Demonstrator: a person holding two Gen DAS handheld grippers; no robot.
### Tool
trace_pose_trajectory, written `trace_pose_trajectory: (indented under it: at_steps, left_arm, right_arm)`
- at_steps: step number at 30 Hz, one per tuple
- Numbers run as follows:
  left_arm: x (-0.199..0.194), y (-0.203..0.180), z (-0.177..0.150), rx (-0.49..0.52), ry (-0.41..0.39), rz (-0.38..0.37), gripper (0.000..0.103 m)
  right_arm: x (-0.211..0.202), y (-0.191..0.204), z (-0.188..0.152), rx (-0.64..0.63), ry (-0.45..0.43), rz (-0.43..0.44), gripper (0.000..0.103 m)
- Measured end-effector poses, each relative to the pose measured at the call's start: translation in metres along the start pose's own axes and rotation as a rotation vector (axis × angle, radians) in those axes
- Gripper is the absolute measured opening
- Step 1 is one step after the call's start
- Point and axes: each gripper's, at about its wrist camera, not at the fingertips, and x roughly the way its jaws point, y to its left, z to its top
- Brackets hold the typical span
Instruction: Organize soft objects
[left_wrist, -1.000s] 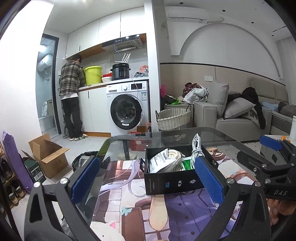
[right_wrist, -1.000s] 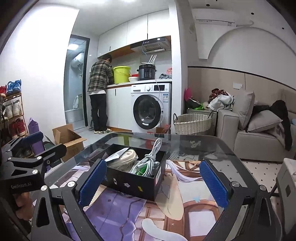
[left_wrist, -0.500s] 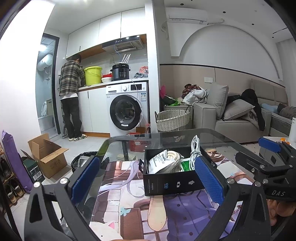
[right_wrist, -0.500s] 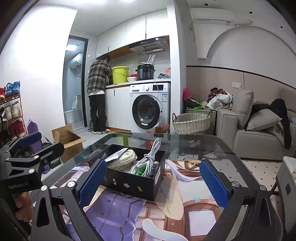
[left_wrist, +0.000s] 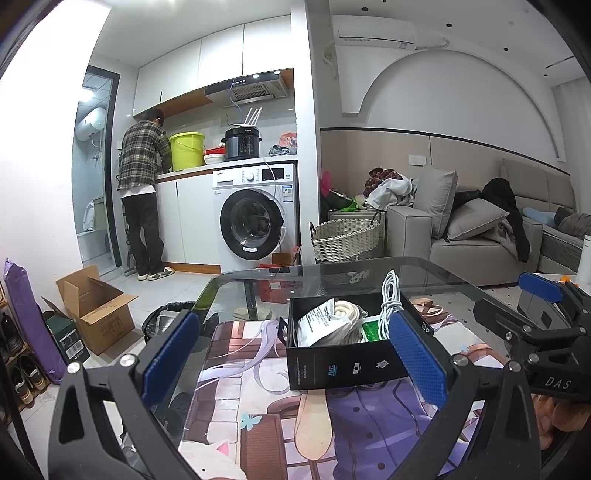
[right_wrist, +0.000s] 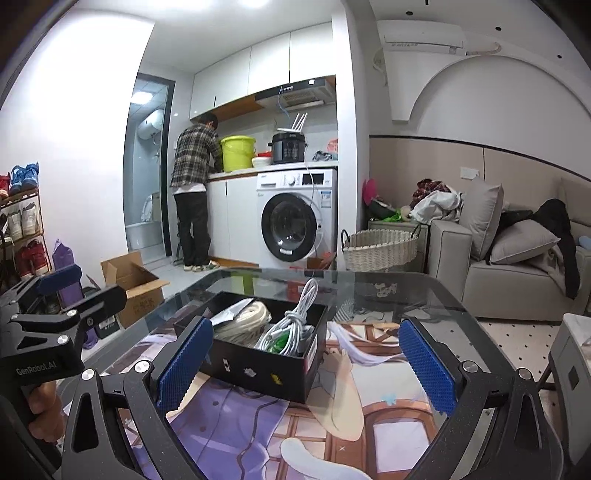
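Pre-grasp: left gripper (left_wrist: 295, 356) and right gripper (right_wrist: 308, 363) both wide, empty, facing box (right_wrist: 258, 365) mid-frame; next reach for white cable (right_wrist: 291, 321)

Home, washing machine (left_wrist: 255, 218), sofa (left_wrist: 476, 236)

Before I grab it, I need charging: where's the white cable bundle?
In the black box on the mat, right-hand side, beside the cream rope coil: white cable bundle.

Person in plaid shirt (left_wrist: 142, 155) stands at kitchen counter, next to yellow-green bucket (left_wrist: 186, 150) & black cooker (left_wrist: 242, 142). Washing machine (left_wrist: 255, 218) below. Wicker basket (left_wrist: 345, 240) beside grey sofa (left_wrist: 476, 236). Open cardboard box (left_wrist: 94, 310) on floor.
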Motion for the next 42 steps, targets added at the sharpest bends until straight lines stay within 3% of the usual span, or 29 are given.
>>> trace_pose_trajectory:
  at_steps: [42]
  left_arm:
    - [0.0005,-0.0038,0.0004,-0.016,0.011,-0.005,0.103]
  right_arm:
    - [-0.0024,0.0000,-0.0033,-0.017,-0.007,-0.004,0.102]
